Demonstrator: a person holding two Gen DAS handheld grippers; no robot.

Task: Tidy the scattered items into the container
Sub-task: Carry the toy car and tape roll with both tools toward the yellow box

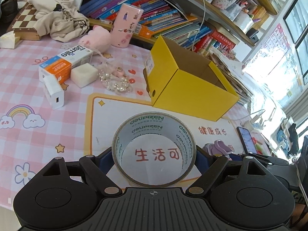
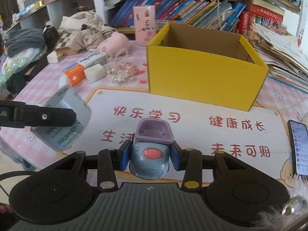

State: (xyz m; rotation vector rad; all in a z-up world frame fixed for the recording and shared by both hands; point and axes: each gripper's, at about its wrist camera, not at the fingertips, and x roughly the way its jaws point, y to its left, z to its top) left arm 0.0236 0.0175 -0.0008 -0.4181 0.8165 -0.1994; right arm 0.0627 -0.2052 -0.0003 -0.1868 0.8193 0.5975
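Both grippers loaded, carry step in hand. Left gripper [image 1: 154,158], lower centre of its view: jaws spread wide and pressed on either side of the tape roll [image 1: 154,150], roll lifted off the mat, hollow core facing the camera. Same roll shows at left in the right wrist view, clearly off the surface. Right gripper [image 2: 148,155], lower centre of its view: jaws narrowed onto the toy car [image 2: 149,152], blue pads touching both flanks; cannot tell if it rests on the mat or is just clear of it. Yellow box [image 2: 204,79], upper right of centre in both views, open top, looks empty from here. Unpicked, upper left of the left view: toothpaste box [image 1: 65,61], white foam block [image 1: 83,75], white charger [image 1: 53,93], pearl string [image 1: 115,81]. Next move, as I judge it: raise each load above the box rim, travel forward over the opening, release 1 at a time so the 2 grippers do not crowd.
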